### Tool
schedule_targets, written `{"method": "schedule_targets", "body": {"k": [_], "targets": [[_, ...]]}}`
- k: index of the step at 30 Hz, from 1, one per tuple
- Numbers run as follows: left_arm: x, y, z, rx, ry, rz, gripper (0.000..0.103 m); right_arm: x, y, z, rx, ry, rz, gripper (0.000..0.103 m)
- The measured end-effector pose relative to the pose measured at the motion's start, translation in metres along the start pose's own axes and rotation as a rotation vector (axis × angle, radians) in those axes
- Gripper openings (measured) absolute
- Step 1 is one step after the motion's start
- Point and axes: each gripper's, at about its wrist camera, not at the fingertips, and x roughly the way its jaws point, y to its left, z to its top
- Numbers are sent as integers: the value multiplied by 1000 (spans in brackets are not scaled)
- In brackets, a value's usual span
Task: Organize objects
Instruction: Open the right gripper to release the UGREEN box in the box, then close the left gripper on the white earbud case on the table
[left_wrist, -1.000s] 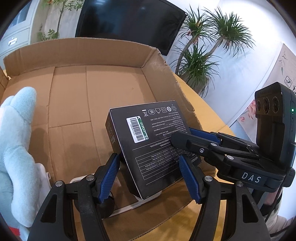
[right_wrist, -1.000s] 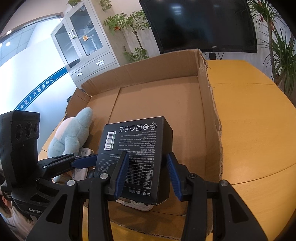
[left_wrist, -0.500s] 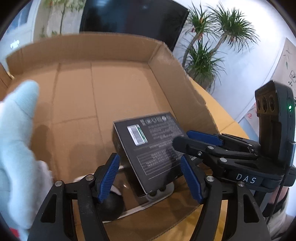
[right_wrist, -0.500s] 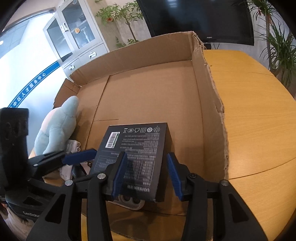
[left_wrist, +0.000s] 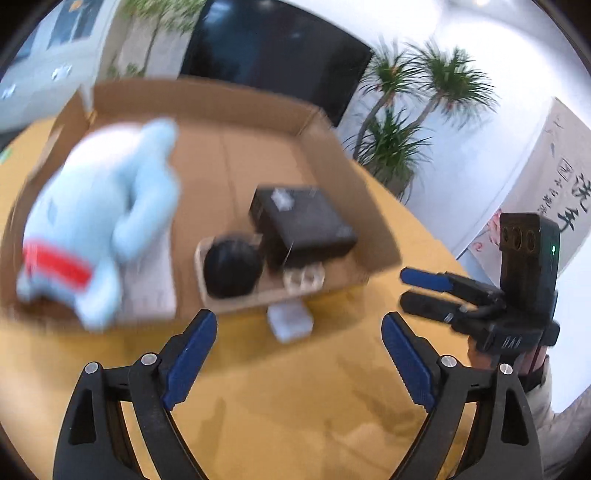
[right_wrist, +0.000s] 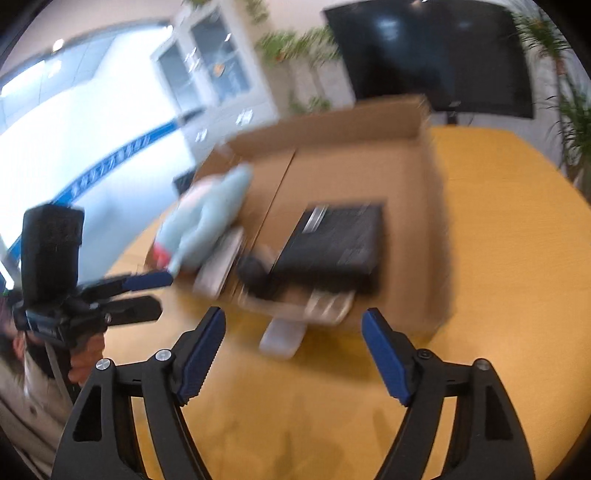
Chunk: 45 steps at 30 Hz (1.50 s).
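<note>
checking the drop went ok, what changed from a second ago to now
Both grippers let go of the black box: their fingers have just been opening and are now empty, pulled back over the table. The box lies in the cardboard box. The plush toy stayed inside.

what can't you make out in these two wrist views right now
- Print on the black box: motion blur in both views.
- White item on the table by the cardboard box: too blurred to identify in either view.
- Plush toy: details smeared in the left wrist view.
- What lies under the black box: covered by it and the round black object.
</note>
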Motion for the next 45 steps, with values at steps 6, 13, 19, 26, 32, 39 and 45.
{"method": "schedule_targets", "body": {"k": [6,13,19,26,32,39,45], "targets": [[5,19,-31,-102,48,23,91,64,29,-27,-8,153,-79,54],[3,34,-43,-169,37,30,91,105,40,-30,-30,192,-200,49],[9,36,-41,-174,46,24,91,118,47,-31,-83,200,-259,42],[13,27,-46,-90,94,1,91,99,44,-39,-230,272,23,42],[27,-4,-55,56,181,-70,91,67,51,-69,-543,329,240,42],[54,-30,-60,170,275,-73,82,46,47,-85,-603,295,259,52],[68,-36,-58,237,312,-32,47,47,49,-88,-573,271,259,52]]}}
